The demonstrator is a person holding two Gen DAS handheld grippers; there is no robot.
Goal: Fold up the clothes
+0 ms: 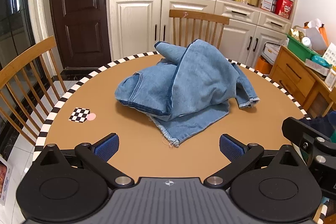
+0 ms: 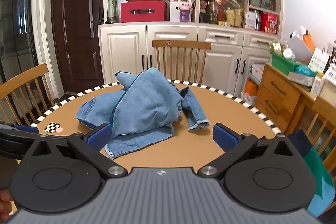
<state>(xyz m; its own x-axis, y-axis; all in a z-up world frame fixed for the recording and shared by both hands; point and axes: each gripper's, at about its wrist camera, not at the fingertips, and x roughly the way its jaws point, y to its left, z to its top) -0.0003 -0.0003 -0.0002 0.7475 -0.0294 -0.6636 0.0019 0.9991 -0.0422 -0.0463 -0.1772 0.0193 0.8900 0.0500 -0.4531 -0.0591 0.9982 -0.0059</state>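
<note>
Holding both claws low over the near rim of the round table (image 1: 63,98), we keep the left gripper (image 1: 169,145) and the right gripper (image 2: 161,136) spread wide with nothing between their blue pads (image 1: 107,145), which suits a start where we have yet to choose a hold. Everything else we place against the jeans (image 1: 182,85), which lie heaped at the middle of the table, touching neither claw. Nearest to us from that heap, a frayed hem (image 1: 171,141) pokes out flat toward the left gripper, just ahead of its open jaws, and we judge it the easiest first purchase because it lies single-layered on the tabletop. To the right of the heap a second frayed cuff (image 2: 199,125) trails off on its own, well placed for the right gripper. The bulk of the denim stands up in a tent-like fold, so it looks to us as though the cloth must be pulled out and flattened before any proper fold can be made. Left of the jeans sits a small checkered marker (image 1: 79,114) with a pink dot (image 1: 91,117) touching its right edge, clear of the cloth. Beyond the jeans a wooden chair (image 1: 197,26) backs onto white cabinets (image 1: 134,24). The task seems barely begun.
</note>
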